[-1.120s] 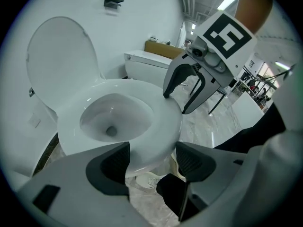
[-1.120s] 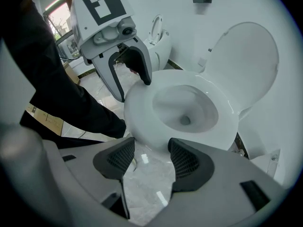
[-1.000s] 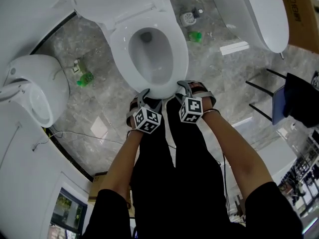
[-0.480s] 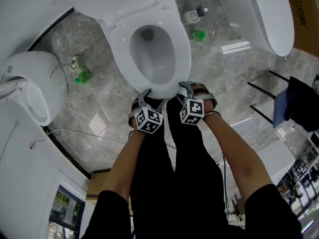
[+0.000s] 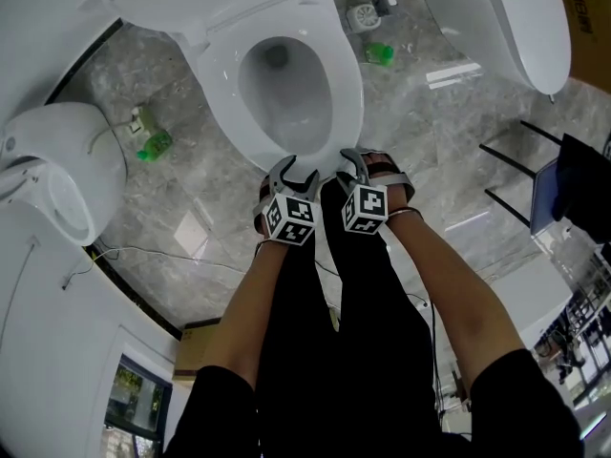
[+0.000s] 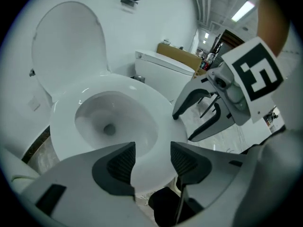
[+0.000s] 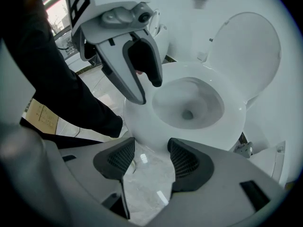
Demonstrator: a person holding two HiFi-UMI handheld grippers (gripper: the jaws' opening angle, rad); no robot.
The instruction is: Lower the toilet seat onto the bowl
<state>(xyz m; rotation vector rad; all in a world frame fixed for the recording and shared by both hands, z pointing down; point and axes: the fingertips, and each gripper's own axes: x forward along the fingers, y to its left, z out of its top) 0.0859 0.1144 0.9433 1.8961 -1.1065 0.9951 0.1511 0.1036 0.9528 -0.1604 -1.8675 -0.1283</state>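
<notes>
Head view looks steeply down on a white toilet: the toilet seat [image 5: 341, 89] lies flat on the bowl [image 5: 286, 103], and the lid [image 6: 66, 46] stands upright behind it at 12 o'clock. Both grippers hang side by side at the bowl's 6 o'clock edge, above the grey marble floor [image 5: 191, 160] and the person's dark trousers [image 5: 325, 332].

Left gripper [image 5: 291, 172] points down at the front rim. Its fingers [image 6: 118, 162] have just been closing but are apart; the left gripper view shows the white front edge of the seat and bowl in the gap, with no pad pressing on it.

Right gripper [image 5: 355, 165] sits just at 3 o'clock of the left one. Its fingers [image 7: 187, 162] are spread with only floor between them, and the bowl lies beyond at 12 o'clock.

A second toilet [image 5: 67, 170] stands at 9 o'clock, with a green bottle [image 5: 158, 145] between it and the bowl.
</notes>
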